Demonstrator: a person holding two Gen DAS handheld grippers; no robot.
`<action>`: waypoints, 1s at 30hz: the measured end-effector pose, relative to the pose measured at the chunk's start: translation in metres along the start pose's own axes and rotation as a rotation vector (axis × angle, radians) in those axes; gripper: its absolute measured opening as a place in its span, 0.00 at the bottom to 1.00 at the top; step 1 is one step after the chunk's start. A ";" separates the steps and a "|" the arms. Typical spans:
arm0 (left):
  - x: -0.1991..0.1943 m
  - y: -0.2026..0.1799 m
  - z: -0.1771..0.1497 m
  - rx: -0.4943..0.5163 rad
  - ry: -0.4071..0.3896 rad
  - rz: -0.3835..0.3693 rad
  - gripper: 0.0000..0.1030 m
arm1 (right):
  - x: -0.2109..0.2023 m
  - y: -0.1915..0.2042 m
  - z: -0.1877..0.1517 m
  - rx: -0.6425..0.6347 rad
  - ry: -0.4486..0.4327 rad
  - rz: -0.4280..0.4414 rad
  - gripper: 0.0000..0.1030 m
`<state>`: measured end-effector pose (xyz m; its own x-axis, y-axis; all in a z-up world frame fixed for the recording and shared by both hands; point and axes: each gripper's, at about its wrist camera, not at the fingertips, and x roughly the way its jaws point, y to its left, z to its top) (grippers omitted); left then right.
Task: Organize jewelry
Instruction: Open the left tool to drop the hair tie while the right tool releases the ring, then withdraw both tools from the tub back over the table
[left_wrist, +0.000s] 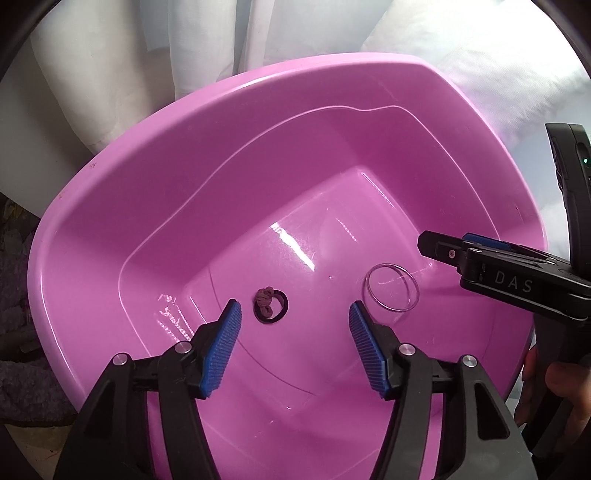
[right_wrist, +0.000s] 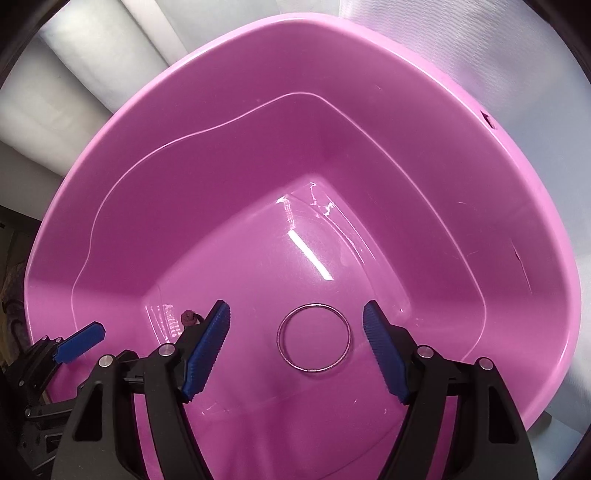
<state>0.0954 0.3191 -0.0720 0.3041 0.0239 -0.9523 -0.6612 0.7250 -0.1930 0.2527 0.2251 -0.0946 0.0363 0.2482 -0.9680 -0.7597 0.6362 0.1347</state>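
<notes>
Both tools hover over the pink tub (left_wrist: 110, 206), and the step in hand looks like picking out what lies on its floor. The left hand-held gripper (left_wrist: 295, 332) is spread wide and empty; the dark hair tie (left_wrist: 269, 304) sits just ahead at its 11 o'clock. The right hand-held gripper (right_wrist: 297, 339) is also spread and empty, with the thin bangle (right_wrist: 314, 336) flat between its fingers. Next, I judge, each must drop lower, then pinch; the bangle's slim rim needs an edge-on grip.
</notes>
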 end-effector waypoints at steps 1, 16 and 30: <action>-0.001 0.000 -0.001 0.001 -0.002 0.001 0.58 | 0.000 0.001 -0.001 0.000 -0.002 -0.002 0.69; -0.026 -0.008 -0.004 0.044 -0.080 0.011 0.83 | -0.024 -0.006 -0.009 -0.001 -0.041 0.008 0.69; -0.081 0.011 -0.027 0.092 -0.243 0.029 0.87 | -0.065 0.008 -0.040 -0.007 -0.183 -0.025 0.69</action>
<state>0.0449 0.3069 -0.0033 0.4489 0.2022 -0.8704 -0.6105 0.7806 -0.1335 0.2185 0.1850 -0.0394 0.1720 0.3619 -0.9162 -0.7618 0.6385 0.1092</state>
